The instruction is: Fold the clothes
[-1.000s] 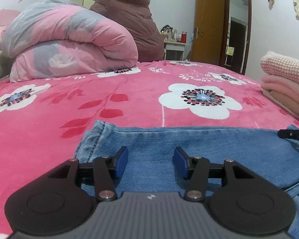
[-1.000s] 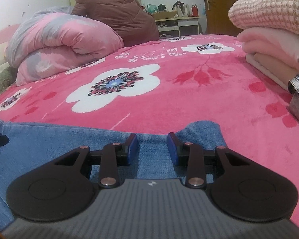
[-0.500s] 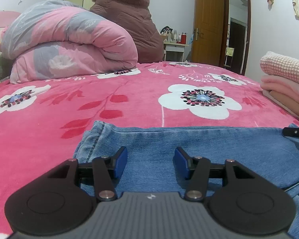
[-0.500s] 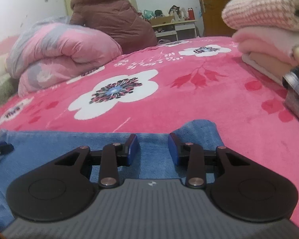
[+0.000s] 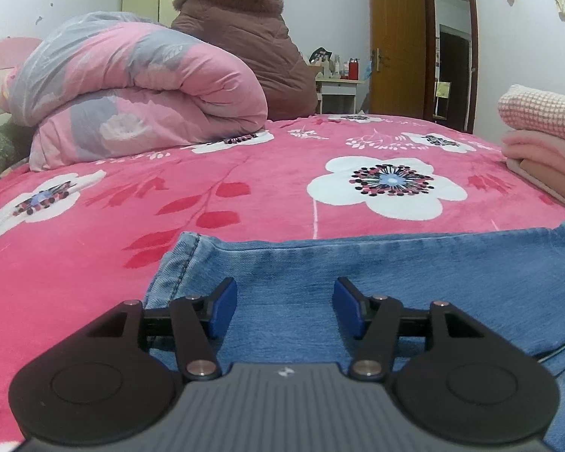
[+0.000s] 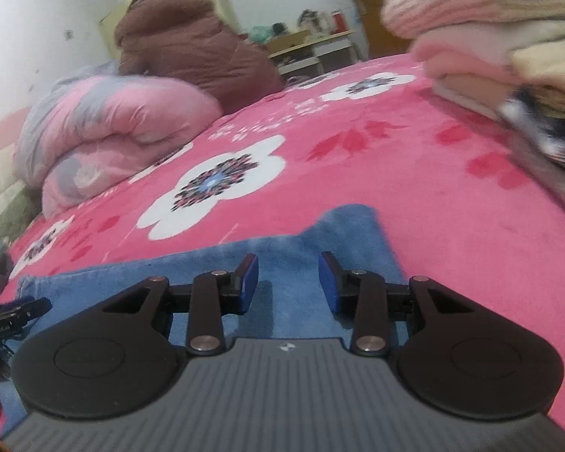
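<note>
Right view blurred; jeans (image 6: 305, 301) cut off below.

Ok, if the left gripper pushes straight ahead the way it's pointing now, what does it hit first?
Most likely the jeans: the left gripper is angled down with open jaws over the denim, nothing between them. Beyond the jeans' edge lies only the pink floral blanket. Depth is hard to judge.

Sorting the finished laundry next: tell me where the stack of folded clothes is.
The stack of folded clothes sits on the pink flowered blanket at the right edge of both wrist views, beyond the jeans.
</note>
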{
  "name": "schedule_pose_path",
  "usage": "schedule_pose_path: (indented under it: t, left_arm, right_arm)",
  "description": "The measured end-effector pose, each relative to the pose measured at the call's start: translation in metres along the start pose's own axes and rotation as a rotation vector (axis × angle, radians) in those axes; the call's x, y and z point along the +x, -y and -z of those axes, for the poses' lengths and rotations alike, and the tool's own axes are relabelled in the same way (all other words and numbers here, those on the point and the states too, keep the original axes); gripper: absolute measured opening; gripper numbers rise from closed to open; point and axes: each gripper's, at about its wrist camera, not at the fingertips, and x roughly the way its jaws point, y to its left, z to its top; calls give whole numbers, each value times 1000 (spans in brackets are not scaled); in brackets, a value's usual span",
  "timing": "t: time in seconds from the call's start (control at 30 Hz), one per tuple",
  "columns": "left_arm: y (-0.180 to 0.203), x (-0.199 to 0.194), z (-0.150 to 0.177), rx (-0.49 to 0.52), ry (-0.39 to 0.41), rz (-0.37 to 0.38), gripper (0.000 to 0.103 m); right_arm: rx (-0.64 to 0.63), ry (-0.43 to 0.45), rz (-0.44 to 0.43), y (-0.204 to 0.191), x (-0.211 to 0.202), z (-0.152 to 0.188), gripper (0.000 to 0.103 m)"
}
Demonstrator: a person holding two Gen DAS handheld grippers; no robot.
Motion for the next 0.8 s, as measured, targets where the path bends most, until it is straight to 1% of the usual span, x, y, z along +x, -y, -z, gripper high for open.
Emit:
schedule_pose_path:
  t: [0.07,0.17,0.2,0.23,0.27,0.33,0.4,0.47,0.5,0.57,0.6,0.67,0.73,0.77,0.8]
  left_arm:
    - [0,0,0,1,1,-1,59]
    - [-1,0,0,-8,2,4,60]
    - [-2,0,0,-12,2,9,60]
    - [-3,0,0,-16,3,14,61]
    - [-4,0,0,-20,4,21,62]
    - [-6,0,1,-31,7,36,64]
    - [-8,0,1,-37,7,44,65]
    - [-8,-1,1,-39,7,47,65]
    - [-9,-1,1,-42,8,51,65]
    - [-10,-2,1,-48,11,57,65]
    - [-10,-2,1,-51,13,61,66]
    - [-11,-3,1,-56,15,66,68]
    - [-12,-7,-3,-61,18,58,72]
    - [-13,-13,-5,-64,31,37,75]
    - [-12,-22,-6,-68,53,21,79]
  right_arm:
    - [80,7,-17,20,-20,4,34]
    - [151,-1,-46,41,-47,9,33]
    - [145,-3,-2,41,-55,10,34]
    - [129,-15,52,37,-62,10,40]
    - [113,-25,101,33,-68,9,40]
    - [77,-17,67,13,-76,8,40]
    - [-23,-5,1,-26,-77,7,40]
    - [-178,7,-71,-70,-70,11,40]
    - [-243,1,-86,-85,-65,15,40]
    - [-344,-48,-93,-101,-51,28,41]
    - [-378,-99,-73,-99,-43,39,41]
    - [-360,-88,-61,-83,-52,54,41]
    - [-265,-82,-62,-72,-76,50,41]
    - [-208,-73,-67,-67,-89,47,42]
    - [-152,-67,-99,-62,-101,44,42]
